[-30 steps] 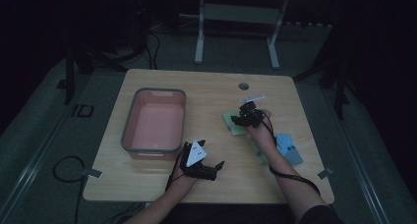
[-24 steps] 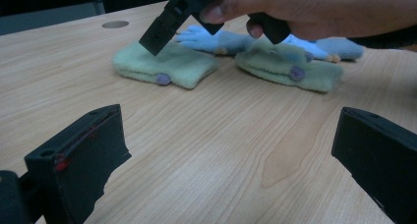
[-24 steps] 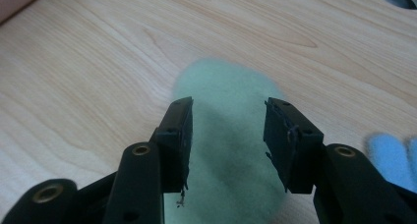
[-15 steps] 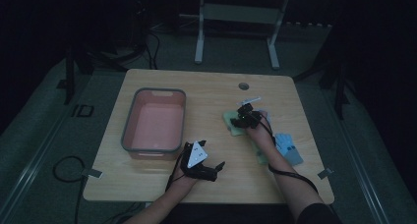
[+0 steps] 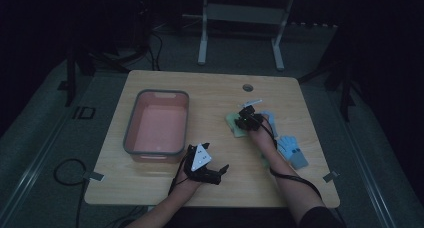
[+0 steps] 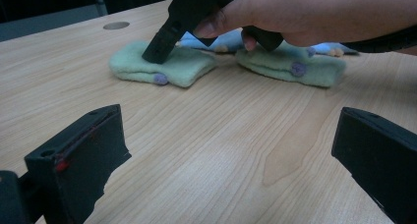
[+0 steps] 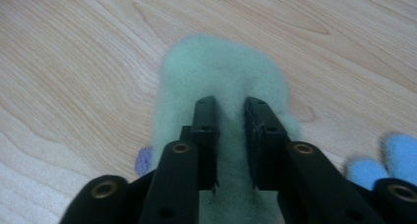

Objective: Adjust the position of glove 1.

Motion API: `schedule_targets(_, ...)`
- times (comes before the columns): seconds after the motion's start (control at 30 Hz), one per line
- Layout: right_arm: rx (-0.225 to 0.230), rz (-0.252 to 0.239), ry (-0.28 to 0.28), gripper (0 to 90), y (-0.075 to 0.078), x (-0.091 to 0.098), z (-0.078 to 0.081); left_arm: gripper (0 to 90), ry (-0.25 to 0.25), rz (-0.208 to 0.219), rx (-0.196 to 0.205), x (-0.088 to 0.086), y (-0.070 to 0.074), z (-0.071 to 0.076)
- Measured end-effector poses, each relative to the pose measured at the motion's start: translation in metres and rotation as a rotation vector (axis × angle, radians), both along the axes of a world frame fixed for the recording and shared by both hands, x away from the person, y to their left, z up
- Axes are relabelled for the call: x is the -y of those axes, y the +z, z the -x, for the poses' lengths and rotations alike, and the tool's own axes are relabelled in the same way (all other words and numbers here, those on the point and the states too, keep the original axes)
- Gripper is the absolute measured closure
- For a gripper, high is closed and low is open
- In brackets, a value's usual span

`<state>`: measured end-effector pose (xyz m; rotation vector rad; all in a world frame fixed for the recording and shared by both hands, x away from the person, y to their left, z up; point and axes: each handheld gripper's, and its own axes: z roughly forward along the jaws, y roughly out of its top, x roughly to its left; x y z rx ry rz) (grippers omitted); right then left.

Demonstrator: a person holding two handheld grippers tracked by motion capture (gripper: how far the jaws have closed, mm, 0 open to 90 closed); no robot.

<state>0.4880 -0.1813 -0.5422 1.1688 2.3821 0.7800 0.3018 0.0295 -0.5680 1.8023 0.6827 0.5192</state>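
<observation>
Dark room, pale wooden counter (image 5: 165,188): a green fleece glove (image 7: 221,81) lies right of centre, soft, light and floppy, best pinched at a fold. Right gripper (image 7: 230,121) presses nearly-closed jaws into it; left gripper (image 5: 220,172) rests spread

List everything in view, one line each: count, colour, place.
Table: one, light wood, centre of the high view.
Bin: one, pink with a grey rim, table's left half.
Green gloves: two, pale green fleece with purple dots, right of centre.
Blue gloves: two, light blue, table's right side.
Left gripper: one, black, jaws wide apart, near front edge.
Right gripper: one, black, jaws narrow, tips pressed on a green glove.
</observation>
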Motion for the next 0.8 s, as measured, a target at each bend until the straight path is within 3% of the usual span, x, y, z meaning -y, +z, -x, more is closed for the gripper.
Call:
schedule_targets(0.1,-0.009,0.005,0.006,79.6,0.002,-0.002,-0.002,0.3,0.001,0.007,-0.006,-0.001,0.000,-0.001)
schedule_targets(0.17,-0.028,-0.024,-0.001,81.8,0.004,0.000,-0.004,0.3,0.000,0.008,-0.006,-0.001,0.000,-0.001)
schedule_targets(0.27,-0.041,-0.030,-0.006,83.5,0.008,0.000,-0.005,0.3,-0.001,0.007,-0.006,-0.001,0.000,-0.001)
schedule_targets(0.37,-0.037,-0.032,0.000,83.9,0.016,-0.002,-0.003,0.3,0.000,0.008,-0.008,-0.001,0.000,-0.001)
schedule_targets(0.47,-0.032,-0.070,-0.011,83.9,0.028,-0.003,0.001,0.3,-0.001,0.007,-0.012,-0.001,0.000,-0.001)
schedule_targets(0.63,-0.006,-0.106,-0.030,84.0,0.052,-0.002,0.018,0.3,-0.003,0.005,-0.008,0.000,0.000,-0.001)
schedule_targets(0.8,0.028,-0.113,-0.052,84.0,0.071,-0.003,0.045,0.3,-0.001,0.003,-0.008,0.000,0.000,-0.001)
